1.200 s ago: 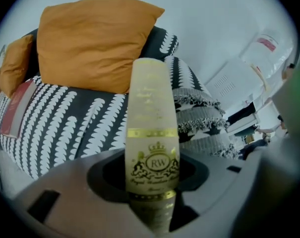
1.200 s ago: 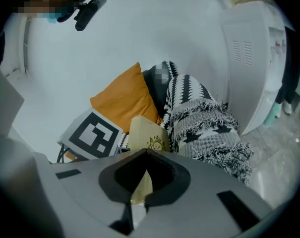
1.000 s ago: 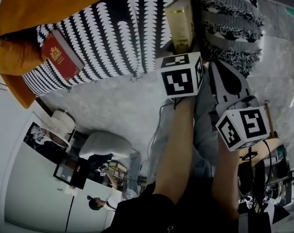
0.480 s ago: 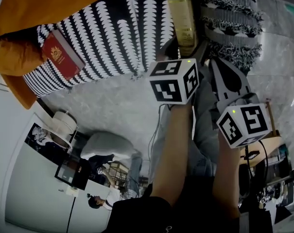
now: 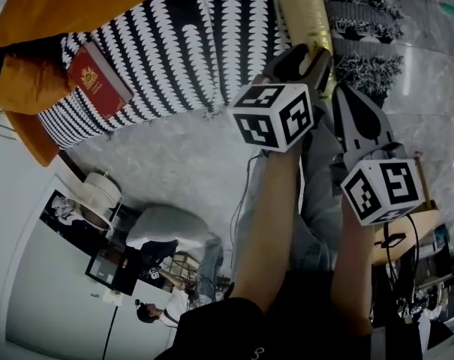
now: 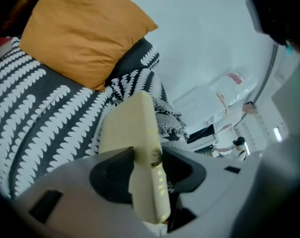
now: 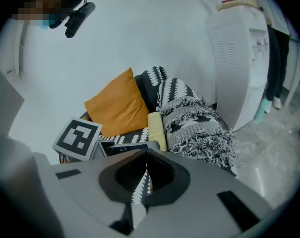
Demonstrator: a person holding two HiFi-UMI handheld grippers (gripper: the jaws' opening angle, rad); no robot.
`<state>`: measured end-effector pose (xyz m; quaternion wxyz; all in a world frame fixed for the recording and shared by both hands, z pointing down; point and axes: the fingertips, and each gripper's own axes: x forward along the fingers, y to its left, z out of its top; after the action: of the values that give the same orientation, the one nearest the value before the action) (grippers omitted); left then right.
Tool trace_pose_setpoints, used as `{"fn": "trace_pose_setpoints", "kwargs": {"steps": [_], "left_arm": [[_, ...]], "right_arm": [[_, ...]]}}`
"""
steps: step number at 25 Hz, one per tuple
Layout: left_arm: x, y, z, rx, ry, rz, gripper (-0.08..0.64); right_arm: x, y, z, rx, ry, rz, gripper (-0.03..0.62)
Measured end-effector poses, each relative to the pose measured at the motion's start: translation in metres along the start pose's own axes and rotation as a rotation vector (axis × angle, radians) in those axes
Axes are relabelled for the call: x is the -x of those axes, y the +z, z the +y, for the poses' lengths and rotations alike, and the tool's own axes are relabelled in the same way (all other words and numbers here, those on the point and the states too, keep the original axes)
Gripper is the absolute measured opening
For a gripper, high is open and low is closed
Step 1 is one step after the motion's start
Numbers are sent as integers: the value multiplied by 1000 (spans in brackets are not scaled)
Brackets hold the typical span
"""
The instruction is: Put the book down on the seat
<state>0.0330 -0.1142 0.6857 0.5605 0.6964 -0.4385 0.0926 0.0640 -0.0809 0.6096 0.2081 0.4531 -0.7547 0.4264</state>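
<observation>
A cream book with gilt lettering (image 5: 305,13) stands on edge between the jaws of my left gripper (image 5: 305,57), over the black-and-white patterned seat (image 5: 189,51). In the left gripper view the book (image 6: 135,133) fills the gap of the left gripper (image 6: 147,165); the jaws are closing and both pads touch its covers. My right gripper (image 5: 347,96) hangs just right of it and nearer me. In its own view the right gripper (image 7: 146,157) is shut on nothing, and the book (image 7: 156,125) shows beyond.
A red book (image 5: 99,81) lies on the seat at the left. Orange cushions (image 5: 61,6) lean at the back. A fringed patterned throw (image 5: 362,21) lies right of the cream book. A white appliance (image 7: 244,58) stands beyond the sofa's end. Marble floor (image 5: 174,163) lies below.
The cream book and the left gripper's jaws have swung right and farther away, toward the fringed throw. The right gripper has hardly moved.
</observation>
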Motion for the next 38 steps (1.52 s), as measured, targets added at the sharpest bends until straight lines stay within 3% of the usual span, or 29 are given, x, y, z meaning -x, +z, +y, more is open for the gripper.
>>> {"fn": "trace_pose_setpoints", "kwargs": {"steps": [3, 9, 13, 16, 20, 24, 31, 38], "left_arm": [[5, 1, 7, 48, -35, -32, 173], [23, 6, 23, 67, 64, -85, 169], [31, 8, 21, 90, 53, -118, 166], [42, 5, 17, 73, 64, -127, 163], [60, -4, 9, 59, 94, -132, 64], [75, -9, 5, 45, 134, -140, 25], [118, 11, -11, -22, 200, -197, 14], [167, 43, -45, -86, 213, -273, 14]], "right_arm": [[6, -4, 0, 2, 0, -16, 11], [18, -2, 10, 26, 17, -38, 11], [24, -7, 16, 39, 31, -43, 11], [27, -10, 19, 47, 39, -45, 12], [38, -4, 27, 69, 52, -57, 11], [44, 8, 35, 97, 70, -82, 11], [53, 28, 56, 149, 96, -97, 11], [67, 58, 86, 207, 127, -129, 11]]}}
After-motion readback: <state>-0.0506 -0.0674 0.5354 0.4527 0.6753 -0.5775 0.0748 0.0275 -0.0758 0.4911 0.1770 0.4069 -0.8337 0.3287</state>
